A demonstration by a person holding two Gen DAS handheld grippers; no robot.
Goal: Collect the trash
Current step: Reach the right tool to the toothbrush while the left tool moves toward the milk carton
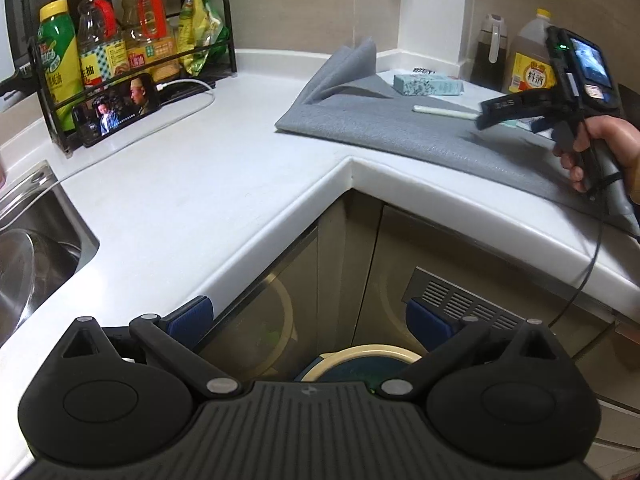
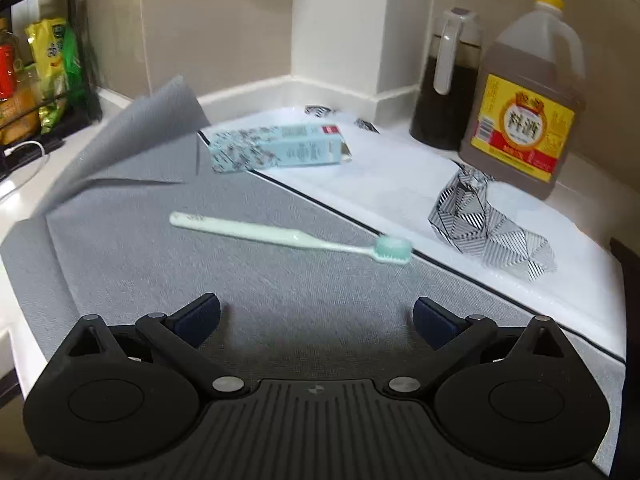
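A pale green toothbrush [image 2: 288, 238] lies on the grey mat [image 2: 240, 280], ahead of my right gripper [image 2: 316, 318], which is open and empty. Behind it rests a light blue patterned carton [image 2: 276, 147], and a crumpled black-and-white patterned wrapper [image 2: 480, 220] sits on a white sheet [image 2: 400, 184] to the right. In the left wrist view, my left gripper [image 1: 308, 320] hangs open and empty over a round bin [image 1: 360, 362] on the floor below the counter corner. The toothbrush [image 1: 444, 111], carton [image 1: 428, 85] and hand-held right gripper [image 1: 492, 110] show at the right.
A large cooking-wine jug [image 2: 524, 92] and a dark-liquid dispenser [image 2: 448, 80] stand at the back right. A black rack [image 1: 120, 48] of bottles, a phone [image 1: 120, 108] with its white cable, and a steel sink [image 1: 32, 248] occupy the left counter. Cabinet doors [image 1: 360, 272] lie below.
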